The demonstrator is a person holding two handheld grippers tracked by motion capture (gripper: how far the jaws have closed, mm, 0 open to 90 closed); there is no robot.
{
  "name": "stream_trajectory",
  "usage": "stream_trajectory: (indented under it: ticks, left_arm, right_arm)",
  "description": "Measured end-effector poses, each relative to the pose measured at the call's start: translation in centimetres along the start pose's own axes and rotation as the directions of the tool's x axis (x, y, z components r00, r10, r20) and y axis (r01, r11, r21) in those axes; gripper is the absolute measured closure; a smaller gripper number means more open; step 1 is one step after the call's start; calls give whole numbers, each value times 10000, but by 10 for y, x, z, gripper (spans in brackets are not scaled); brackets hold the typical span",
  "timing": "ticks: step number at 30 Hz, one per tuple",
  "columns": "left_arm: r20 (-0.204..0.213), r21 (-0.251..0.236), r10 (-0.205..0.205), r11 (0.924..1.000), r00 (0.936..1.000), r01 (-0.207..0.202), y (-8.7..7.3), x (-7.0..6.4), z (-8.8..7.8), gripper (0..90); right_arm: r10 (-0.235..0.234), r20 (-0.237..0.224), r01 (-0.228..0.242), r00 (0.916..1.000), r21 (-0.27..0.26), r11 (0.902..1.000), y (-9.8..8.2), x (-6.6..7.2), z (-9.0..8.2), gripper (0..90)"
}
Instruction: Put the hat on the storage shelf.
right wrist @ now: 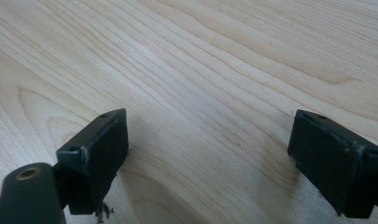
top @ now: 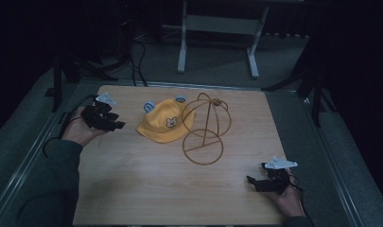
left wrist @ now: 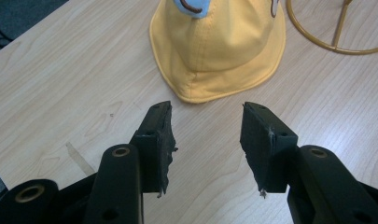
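A yellow child's hat (top: 163, 124) with a bear face and blue ears lies on the wooden table (top: 132, 179), leaning against a gold wire hat stand (top: 205, 130). My left gripper (top: 119, 124) hovers at the table's left, pointing at the hat, a short way from its brim. In the left gripper view the hat (left wrist: 219, 51) lies just beyond the left gripper (left wrist: 207, 135), whose jaws stand open with nothing between them. My right gripper (top: 251, 180) rests low near the front right corner. In the right gripper view the right gripper (right wrist: 207, 154) is wide open over bare wood.
The stand's ring base (left wrist: 336, 32) sits right of the hat in the left gripper view. A metal rail (top: 33, 156) borders the table on the left. A white frame (top: 217, 28) stands on the floor beyond the far edge.
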State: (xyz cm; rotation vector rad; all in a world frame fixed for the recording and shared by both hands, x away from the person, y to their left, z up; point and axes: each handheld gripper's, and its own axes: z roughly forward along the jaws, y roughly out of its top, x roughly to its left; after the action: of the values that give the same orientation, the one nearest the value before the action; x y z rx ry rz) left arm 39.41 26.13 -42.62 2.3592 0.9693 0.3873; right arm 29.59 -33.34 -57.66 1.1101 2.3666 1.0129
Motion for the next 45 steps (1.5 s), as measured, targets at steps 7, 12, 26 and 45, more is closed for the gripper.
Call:
stream_trajectory:
  ticks: [7,12,26,45]
  left_arm:
    - [337,357,225,9991,9992,-237,10,0,2,524]
    - [387,699,378,9967,9985,-405,19,1,5,522]
    - [333,1055,752,9913,9966,-783,45,-2,14,499]
    - [277,848,1106,9900,9935,-1126,80,-4,20,524]
  right_arm:
    - [-1,-2,1,10000,-5,10000,0,0,0,121]
    - [-1,-2,1,10000,-2,10000,0,0,0,121]
    - [1,-3,-1,10000,-1,10000,0,0,0,121]
    - [0,-2,0,10000,-2,10000,0,0,0,121]
